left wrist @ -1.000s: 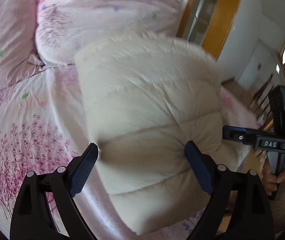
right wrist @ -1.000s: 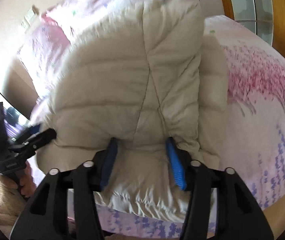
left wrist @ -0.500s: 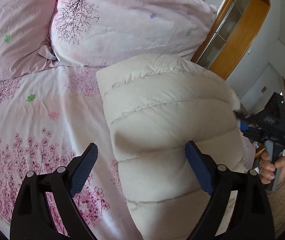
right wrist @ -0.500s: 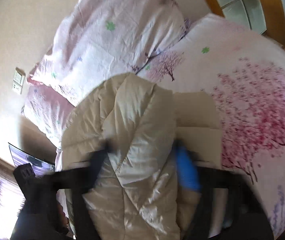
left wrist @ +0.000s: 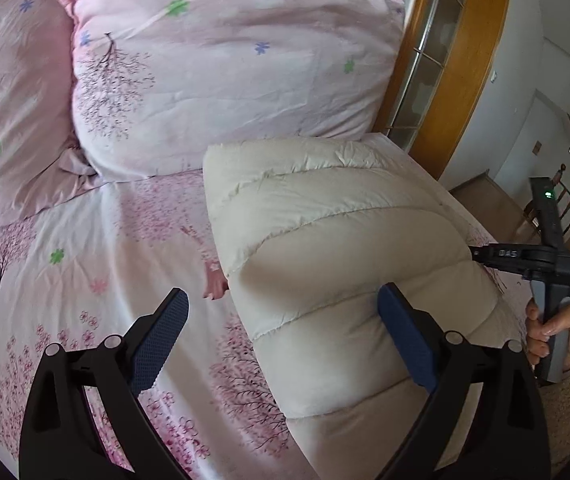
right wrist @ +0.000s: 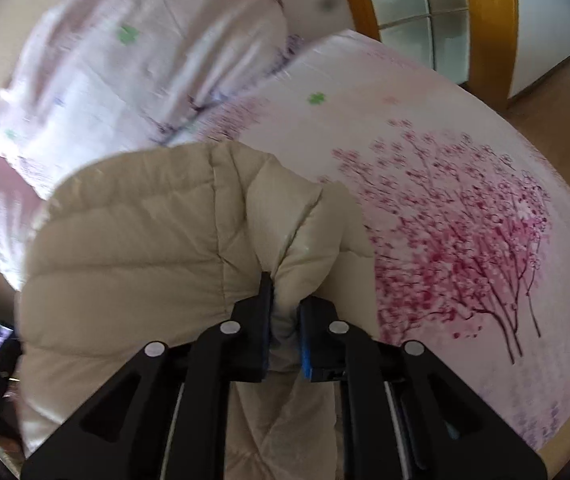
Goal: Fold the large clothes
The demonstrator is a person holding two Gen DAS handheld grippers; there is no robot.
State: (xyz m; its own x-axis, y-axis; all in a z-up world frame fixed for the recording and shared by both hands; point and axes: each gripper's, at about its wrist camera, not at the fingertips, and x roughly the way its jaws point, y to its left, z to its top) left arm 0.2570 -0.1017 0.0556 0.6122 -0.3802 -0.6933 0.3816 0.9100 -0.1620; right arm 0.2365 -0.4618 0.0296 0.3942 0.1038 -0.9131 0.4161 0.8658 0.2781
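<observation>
A cream quilted puffer jacket lies folded on the bed, near its right edge. My left gripper is open, its fingers spread over the jacket's near left edge and holding nothing. My right gripper is shut on a bunched fold of the jacket and lifts it. The right gripper also shows in the left wrist view, at the jacket's right side, held by a hand.
The bed sheet is pink with cherry-tree prints. Two pink pillows lie at the head of the bed. A wooden cabinet with glass doors stands beside the bed. Floor lies to the right.
My right gripper has closed on a fold of the jacket and pulled it up. My left gripper stayed open while the view shifted over the jacket's left edge.
</observation>
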